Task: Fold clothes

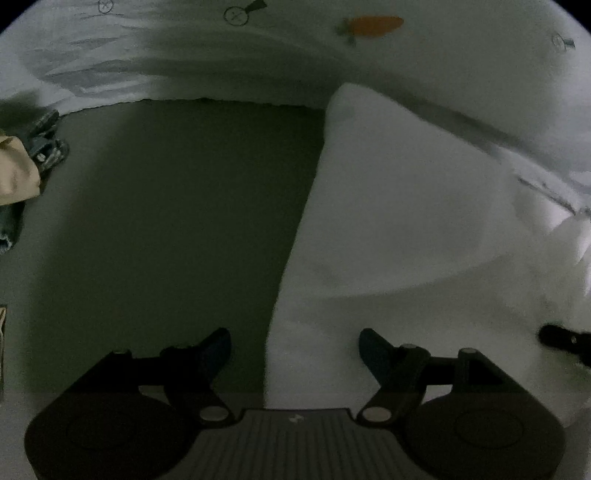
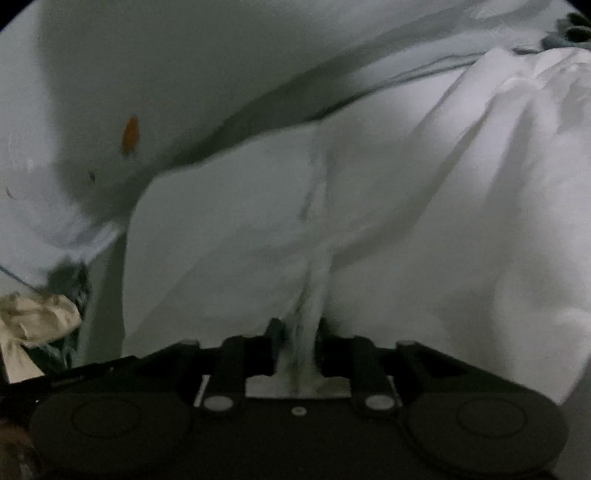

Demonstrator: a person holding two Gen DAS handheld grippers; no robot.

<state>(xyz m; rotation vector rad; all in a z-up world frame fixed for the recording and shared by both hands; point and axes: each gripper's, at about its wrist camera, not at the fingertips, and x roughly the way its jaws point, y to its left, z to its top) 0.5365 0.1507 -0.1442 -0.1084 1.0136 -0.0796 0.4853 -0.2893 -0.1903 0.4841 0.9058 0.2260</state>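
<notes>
Dim, soft-focus, fisheye-warped frames

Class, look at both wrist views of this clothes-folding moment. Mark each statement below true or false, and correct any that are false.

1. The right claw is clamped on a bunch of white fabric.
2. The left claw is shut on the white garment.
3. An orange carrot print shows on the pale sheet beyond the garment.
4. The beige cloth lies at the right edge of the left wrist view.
1. True. The right claw pinches a gathered fold of the white garment.
2. False. The left claw is open, its fingers spread apart with the garment's edge between them.
3. True. The carrot print sits on the pale sheet.
4. False. The beige cloth lies at the left edge.
</notes>
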